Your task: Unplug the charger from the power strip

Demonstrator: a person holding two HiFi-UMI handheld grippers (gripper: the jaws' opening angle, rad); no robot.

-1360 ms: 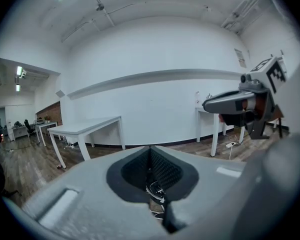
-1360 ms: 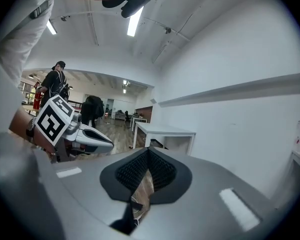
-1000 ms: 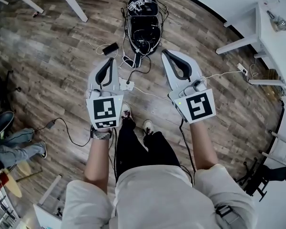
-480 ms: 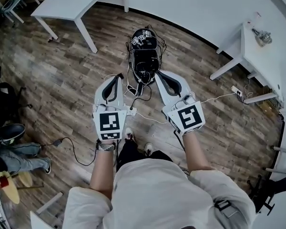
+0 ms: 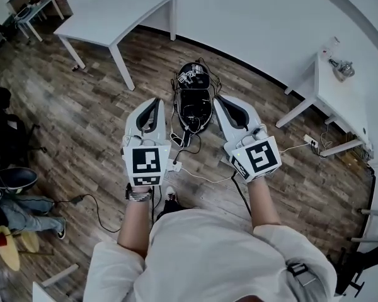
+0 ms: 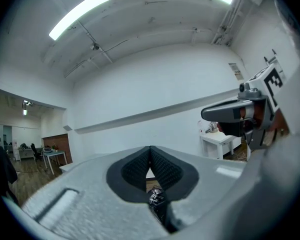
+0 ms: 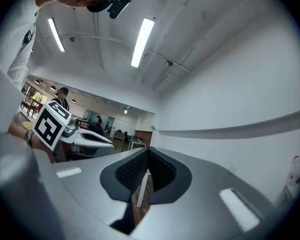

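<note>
Two tools are hovering level, well above the floor (image 5: 82, 106): the left hand-held gripper (image 5: 155, 102) and the right hand-held gripper (image 5: 219, 100), each with jaws meeting pad to pad on nothing. Below the left one, just right of its marker cube, a white power strip (image 5: 174, 166) is lying, its cord (image 5: 205, 179) trailing beneath the right one. Whether a charger is sitting in it is too small to tell. By judgement, the pose is fitting either a reach yet to descend or a pull completed; any next move is hinging on reading the sockets.
</note>
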